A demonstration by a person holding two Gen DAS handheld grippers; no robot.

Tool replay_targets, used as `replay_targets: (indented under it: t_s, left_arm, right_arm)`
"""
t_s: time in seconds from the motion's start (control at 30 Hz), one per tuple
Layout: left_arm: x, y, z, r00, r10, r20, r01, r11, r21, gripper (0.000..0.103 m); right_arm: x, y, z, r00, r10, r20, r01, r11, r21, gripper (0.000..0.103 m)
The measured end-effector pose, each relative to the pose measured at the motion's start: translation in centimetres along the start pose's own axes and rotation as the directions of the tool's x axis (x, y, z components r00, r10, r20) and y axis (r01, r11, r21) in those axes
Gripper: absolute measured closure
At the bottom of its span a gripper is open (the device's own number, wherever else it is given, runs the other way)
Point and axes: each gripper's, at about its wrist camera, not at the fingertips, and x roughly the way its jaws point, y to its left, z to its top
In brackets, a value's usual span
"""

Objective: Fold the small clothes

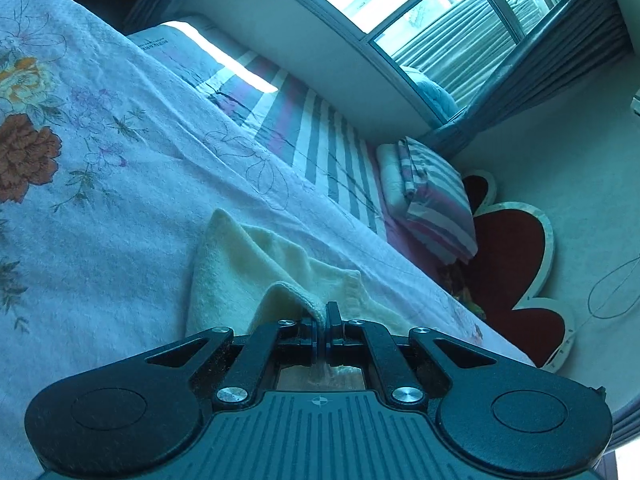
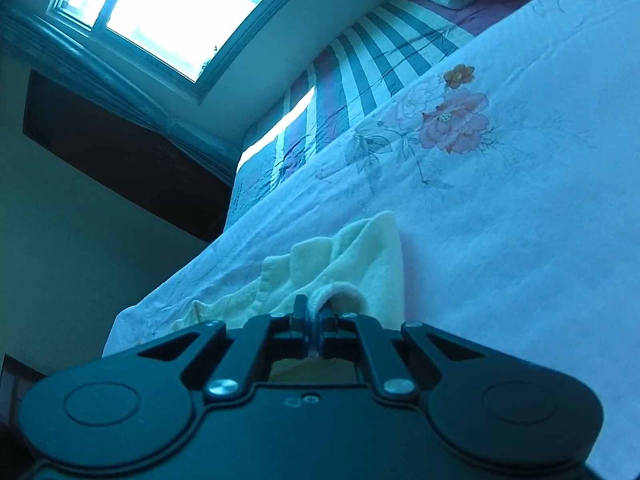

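A small cream knitted garment (image 1: 256, 268) lies partly lifted over the white flowered bedspread (image 1: 100, 184). My left gripper (image 1: 323, 314) is shut on a folded edge of it, the cloth pinched between the two black pads. In the right wrist view the same cream garment (image 2: 360, 256) trails away from my right gripper (image 2: 316, 312), which is shut on a rolled hem of it. The cloth hangs in folds between the two grips and drapes down onto the bedspread (image 2: 500, 220).
A striped sheet (image 1: 312, 136) covers the far part of the bed, with a striped pillow (image 1: 432, 196) at its end. A red headboard (image 1: 516, 268) stands against the wall. A window (image 2: 168, 12) is behind, and a dark panel (image 2: 120, 152) beside the bed.
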Motion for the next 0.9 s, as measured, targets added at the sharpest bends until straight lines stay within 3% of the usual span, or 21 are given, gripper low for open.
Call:
replay_targets:
  t_s: [0.13,0.2,0.27,0.4,0.5,0.67,0.9]
  left_arm:
    - [1.4,-0.5,1.2,0.999,0.032,-0.014,-0.032,0.999,0.019,0.100]
    - [1.8,-0.2,1.9,0.998,0.057,-0.024,-0.057,0.998,-0.005,0.100]
    - [1.2,0.4,2.7,0.999,0.045,0.019,-0.044,0.999,-0.030,0.100]
    - [-1.0,1.4,4.3,0.990,0.075,0.118,-0.075,0.997,-0.001,0.100]
    - [-1.5,1.5,5.2,0.991,0.083,0.101,-0.092,0.991,0.095,0.100]
    - [0.7,-1.3,5.4,0.996,0.093,-0.006,-0.086,0.945,0.315,0.100]
    - [2.6,-3.1,5.4,0.990,0.126,-0.056,-0.091,0.901,0.425,0.100]
  right_arm:
    - [1.5,-0.3,1.0,1.000,0.028,-0.004,-0.028,1.000,0.010,0.097]
    - [1.6,-0.6,1.4,0.998,0.052,-0.019,-0.052,0.998,0.031,0.092]
    - [0.5,-1.0,1.9,0.998,0.064,0.028,-0.065,0.997,0.046,0.084]
    - [-1.5,-0.6,2.6,0.998,0.032,0.058,-0.028,0.997,-0.070,0.076]
    - [-1.9,-0.3,2.6,0.998,0.018,0.054,-0.011,0.991,-0.133,0.070]
    - [-1.2,0.2,2.7,0.998,0.033,0.053,-0.024,0.985,-0.168,0.066]
    - [-0.8,1.1,2.5,0.998,0.030,0.048,-0.016,0.965,-0.263,0.061]
